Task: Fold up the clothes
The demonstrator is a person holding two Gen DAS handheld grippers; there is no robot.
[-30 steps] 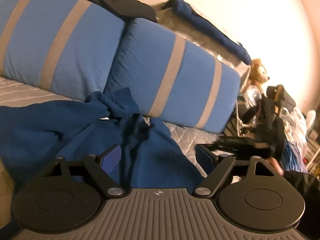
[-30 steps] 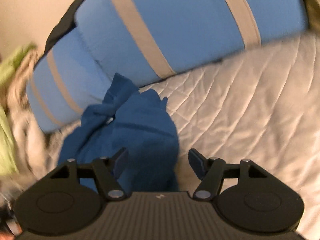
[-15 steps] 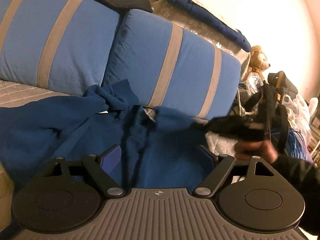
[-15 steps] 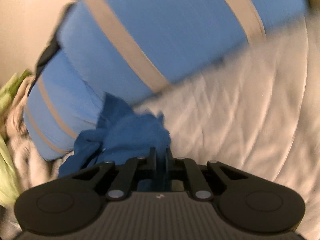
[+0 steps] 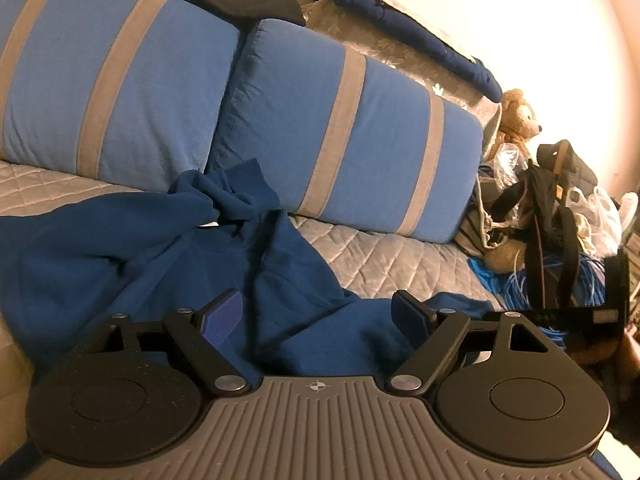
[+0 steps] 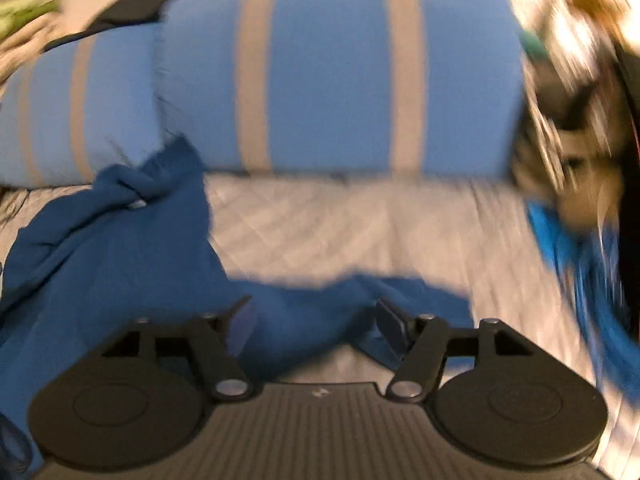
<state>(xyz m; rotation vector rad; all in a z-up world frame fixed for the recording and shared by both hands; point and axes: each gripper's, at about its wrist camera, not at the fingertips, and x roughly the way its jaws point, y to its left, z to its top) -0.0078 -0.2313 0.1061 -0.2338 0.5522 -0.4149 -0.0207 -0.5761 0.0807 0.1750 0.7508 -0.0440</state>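
The left gripper hovers with fingers spread over the rumpled blue garment; its view alone catches the teddy bear. The right gripper, its view blurred, has fingers opening, a garment fold lying loose between them; only here shows something green.

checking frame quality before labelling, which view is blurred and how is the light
Right wrist view: motion-smeared, worst on the clutter at right; the blue garment and striped cushions stay readable. Left wrist view: sharp, warm yellowish light, wall washed out at upper right, fisheye bending the cushions.
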